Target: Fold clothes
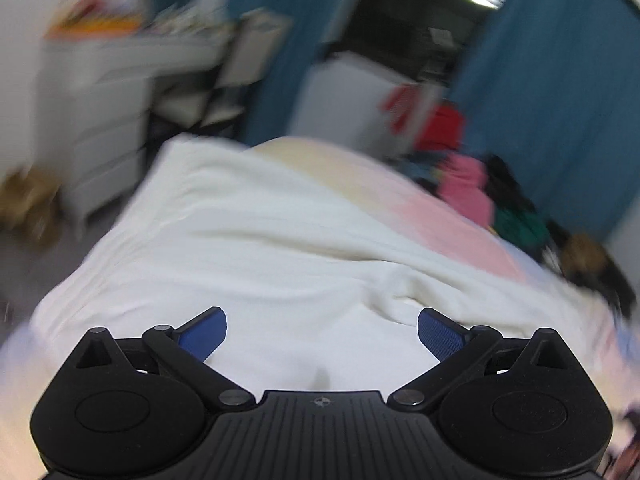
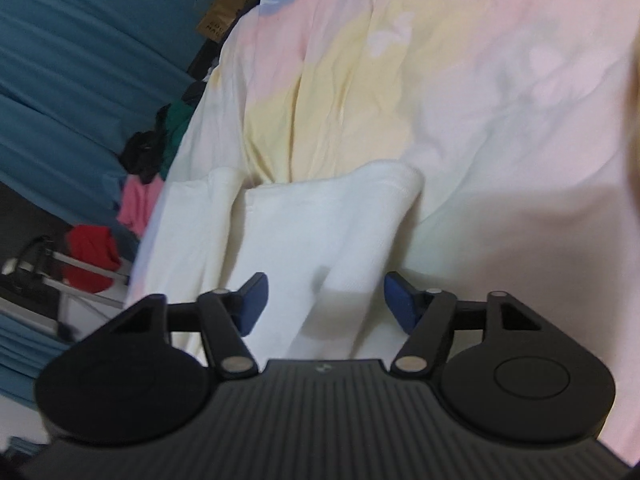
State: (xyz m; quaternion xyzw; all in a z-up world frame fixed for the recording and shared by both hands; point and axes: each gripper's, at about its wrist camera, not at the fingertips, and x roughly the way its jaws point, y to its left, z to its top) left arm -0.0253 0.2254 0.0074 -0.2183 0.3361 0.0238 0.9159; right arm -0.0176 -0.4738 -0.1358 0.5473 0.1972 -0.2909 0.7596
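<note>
A white garment (image 1: 248, 240) lies spread over the bed's pastel sheet (image 1: 432, 208). My left gripper (image 1: 322, 334) is open just above the white cloth, its blue pads (image 1: 202, 334) wide apart and empty. In the right wrist view the same white garment (image 2: 320, 232) lies partly folded on the pastel sheet (image 2: 500, 100), with a folded edge at its far end. My right gripper (image 2: 326, 302) is open low over the white cloth, with blue pads (image 2: 400, 304) on either side of it, gripping nothing.
A pile of clothes, pink (image 1: 466, 188), red (image 1: 440, 126) and green (image 1: 520, 224), sits at the bed's far right edge, also in the right wrist view (image 2: 136, 200). Blue curtains (image 1: 560, 92) hang behind. A white drawer unit (image 1: 96, 128) stands left of the bed.
</note>
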